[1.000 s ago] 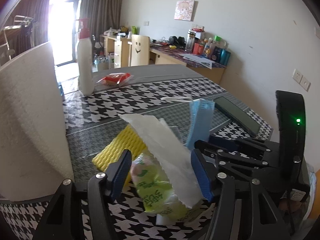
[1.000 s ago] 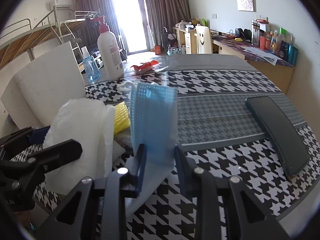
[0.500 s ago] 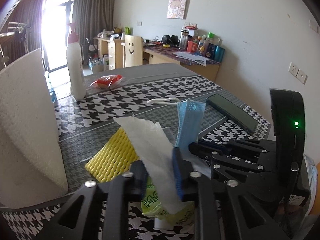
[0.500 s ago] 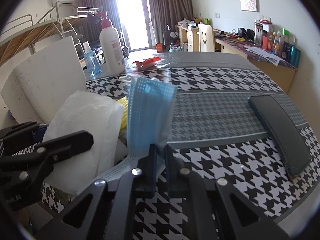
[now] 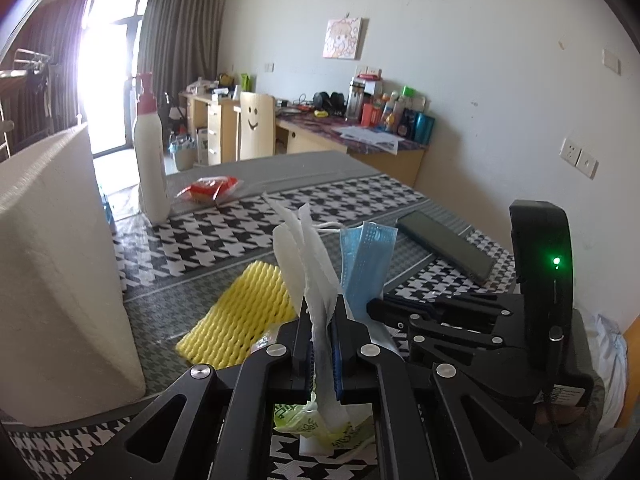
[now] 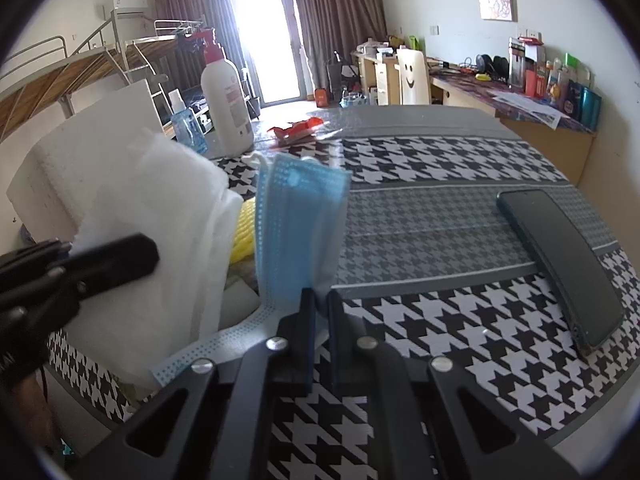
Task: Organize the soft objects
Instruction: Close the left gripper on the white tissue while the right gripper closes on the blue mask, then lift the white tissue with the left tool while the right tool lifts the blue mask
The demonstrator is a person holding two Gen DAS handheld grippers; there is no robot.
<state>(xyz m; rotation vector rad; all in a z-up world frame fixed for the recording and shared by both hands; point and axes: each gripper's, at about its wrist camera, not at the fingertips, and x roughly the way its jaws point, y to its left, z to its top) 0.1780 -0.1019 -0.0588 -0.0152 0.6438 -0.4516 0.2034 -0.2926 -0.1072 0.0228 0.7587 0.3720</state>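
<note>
Foam block (image 5: 60, 264): stands at your far left on the houndstooth table (image 5: 360, 196), untouched.
Yellow net sleeve (image 5: 240, 316): lies flat beside the block, still to be sorted.
Left gripper (image 5: 322, 354): a second ago its jaws stood wide around the white tissue (image 5: 304, 260); now you have them pinched on it, with the green packet (image 5: 316, 424) below.
Right gripper (image 6: 319, 320): you have closed it tight on the blue face mask (image 6: 298, 232), which stands upright.
Meaning: both soft items are secured, so you can likely lift them away.
</note>
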